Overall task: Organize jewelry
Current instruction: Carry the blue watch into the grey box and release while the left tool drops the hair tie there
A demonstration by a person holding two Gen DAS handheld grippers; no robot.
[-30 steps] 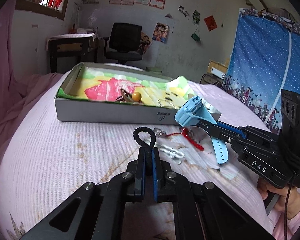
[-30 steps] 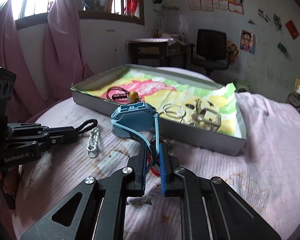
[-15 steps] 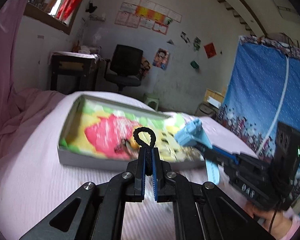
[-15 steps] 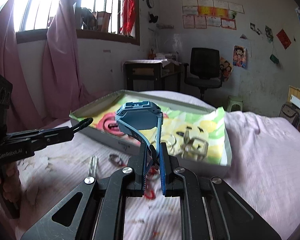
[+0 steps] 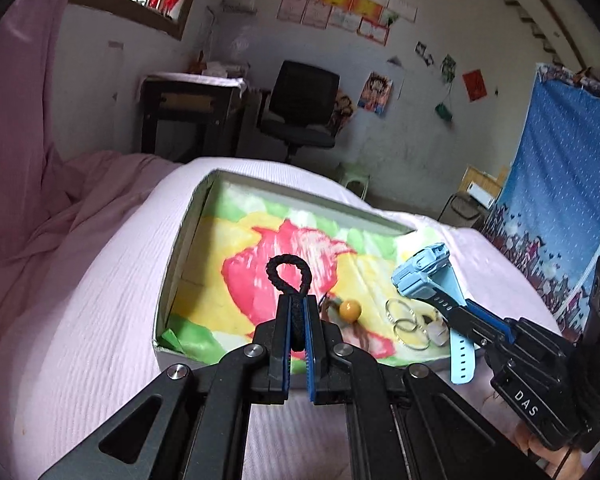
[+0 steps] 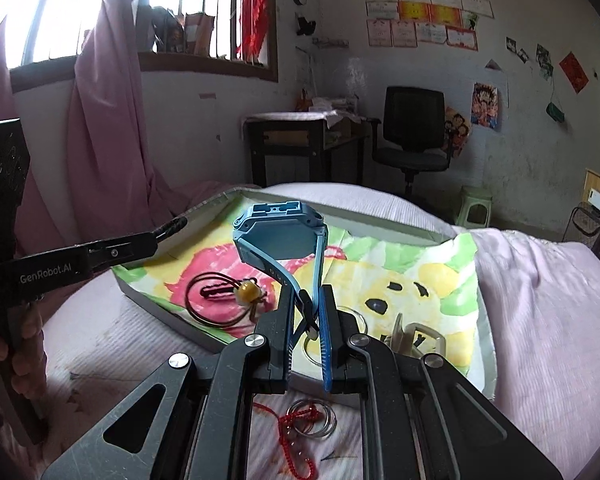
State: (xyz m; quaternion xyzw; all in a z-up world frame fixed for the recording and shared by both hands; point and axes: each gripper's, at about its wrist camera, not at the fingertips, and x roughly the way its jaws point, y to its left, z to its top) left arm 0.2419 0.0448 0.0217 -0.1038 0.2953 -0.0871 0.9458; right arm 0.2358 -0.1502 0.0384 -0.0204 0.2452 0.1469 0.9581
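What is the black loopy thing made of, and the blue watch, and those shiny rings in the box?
Black loop: looks like braided cord, matte and ropey-textured.
Blue watch: probably plastic, with a rubbery strap; smooth, dull, punched holes.
Rings: likely thin metal; silvery and glinting.
Box: seems cardboard, plain grey walls.

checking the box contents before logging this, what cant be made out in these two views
- Black braided cord, left wrist view: only its loop shows; the rest is hidden between the left gripper fingers.
- Blue watch, right wrist view: its face is turned away.
- Silver rings and red bead string outside the box, right wrist view: partly hidden by the right gripper, blurred.
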